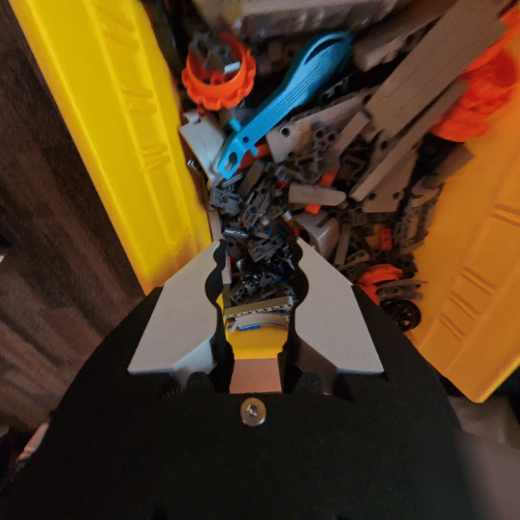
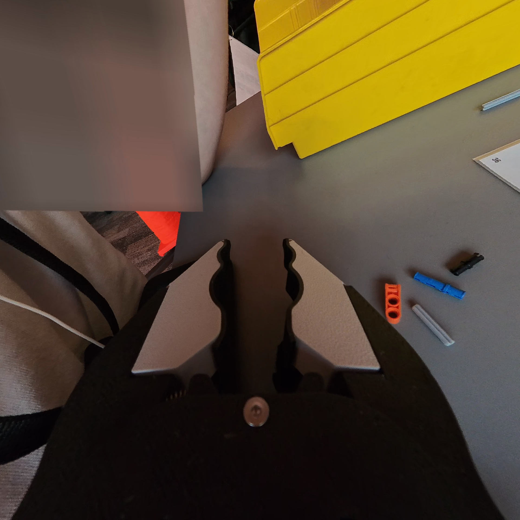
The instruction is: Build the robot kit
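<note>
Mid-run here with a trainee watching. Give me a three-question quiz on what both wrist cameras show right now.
1. True or false: the right tongs hold the orange piece.
2. The left tongs hover over which? A) a yellow bin of mixed parts B) a stack of plates C) a toolbox
3. Fill in: between the black pin and the grey axle on the table lies a ____ pin.

Key: 1 false, they are open and empty; 2 A; 3 blue.
</note>
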`<state>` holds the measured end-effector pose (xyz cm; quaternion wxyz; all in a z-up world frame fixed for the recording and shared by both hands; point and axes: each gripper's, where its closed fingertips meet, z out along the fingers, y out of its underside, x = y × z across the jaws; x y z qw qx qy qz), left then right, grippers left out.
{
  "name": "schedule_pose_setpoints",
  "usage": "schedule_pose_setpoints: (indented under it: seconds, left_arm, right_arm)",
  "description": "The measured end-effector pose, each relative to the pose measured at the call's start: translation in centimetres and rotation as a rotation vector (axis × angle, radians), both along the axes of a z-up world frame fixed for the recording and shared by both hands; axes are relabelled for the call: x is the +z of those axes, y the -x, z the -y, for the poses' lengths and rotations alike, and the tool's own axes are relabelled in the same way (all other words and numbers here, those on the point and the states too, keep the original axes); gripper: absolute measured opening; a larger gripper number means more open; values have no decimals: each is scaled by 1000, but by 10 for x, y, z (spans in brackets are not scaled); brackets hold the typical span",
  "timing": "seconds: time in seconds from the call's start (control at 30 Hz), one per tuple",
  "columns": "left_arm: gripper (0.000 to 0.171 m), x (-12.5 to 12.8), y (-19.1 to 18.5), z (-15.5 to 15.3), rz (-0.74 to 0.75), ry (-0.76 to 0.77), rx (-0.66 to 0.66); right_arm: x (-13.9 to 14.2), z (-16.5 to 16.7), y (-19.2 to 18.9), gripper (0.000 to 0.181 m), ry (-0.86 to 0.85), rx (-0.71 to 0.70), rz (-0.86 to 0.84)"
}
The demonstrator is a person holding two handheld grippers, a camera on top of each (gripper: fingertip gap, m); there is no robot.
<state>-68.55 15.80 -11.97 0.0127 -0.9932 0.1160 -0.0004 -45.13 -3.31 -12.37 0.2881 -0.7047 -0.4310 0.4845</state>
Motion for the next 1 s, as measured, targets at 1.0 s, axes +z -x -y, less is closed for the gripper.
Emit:
schedule_pose_setpoints:
  seconds: [1.0]
  left_arm:
    - [1,-3,-23,-24,14,-66,-144]
  right_arm:
    - [0,-1,0,38,13,-1,-4]
